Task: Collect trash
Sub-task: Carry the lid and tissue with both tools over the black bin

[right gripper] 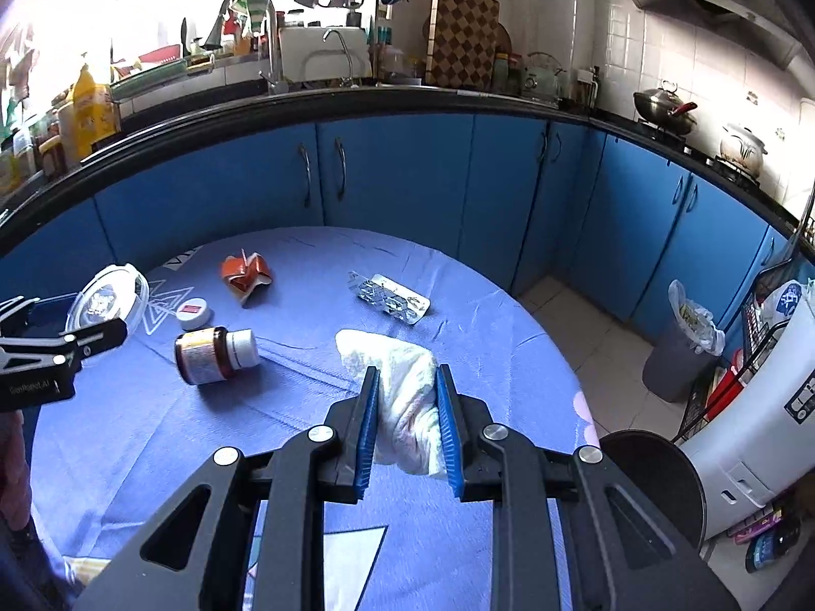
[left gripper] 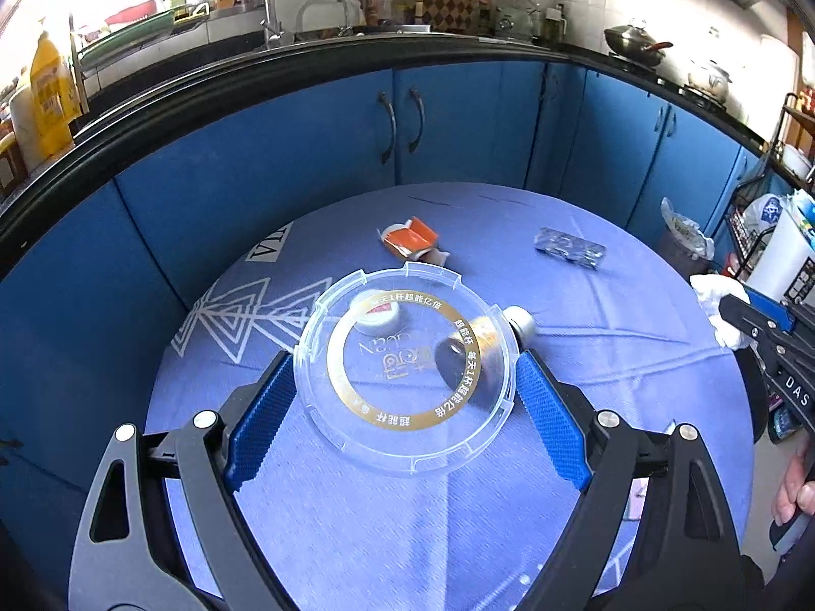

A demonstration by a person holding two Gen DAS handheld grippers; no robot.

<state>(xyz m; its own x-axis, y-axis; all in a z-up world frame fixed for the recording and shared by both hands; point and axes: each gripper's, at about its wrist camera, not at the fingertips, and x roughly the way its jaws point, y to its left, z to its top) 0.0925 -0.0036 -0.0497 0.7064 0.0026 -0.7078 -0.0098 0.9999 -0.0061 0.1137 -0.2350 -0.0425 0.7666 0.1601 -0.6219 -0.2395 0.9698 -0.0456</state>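
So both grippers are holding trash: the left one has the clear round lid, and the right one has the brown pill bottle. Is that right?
Not quite. The left gripper does hold the clear round lid, but the right gripper is clamped on a crumpled white tissue, not the bottle. The right wrist view shows the brown pill bottle lying on its side on the table, untouched.

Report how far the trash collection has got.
Nothing shows as binned yet. In hand: the left gripper clamps a clear plastic lid; the right gripper is shut on a crumpled white tissue. Left on the table: orange wrapper, blister pack, pill bottle, small white cap.
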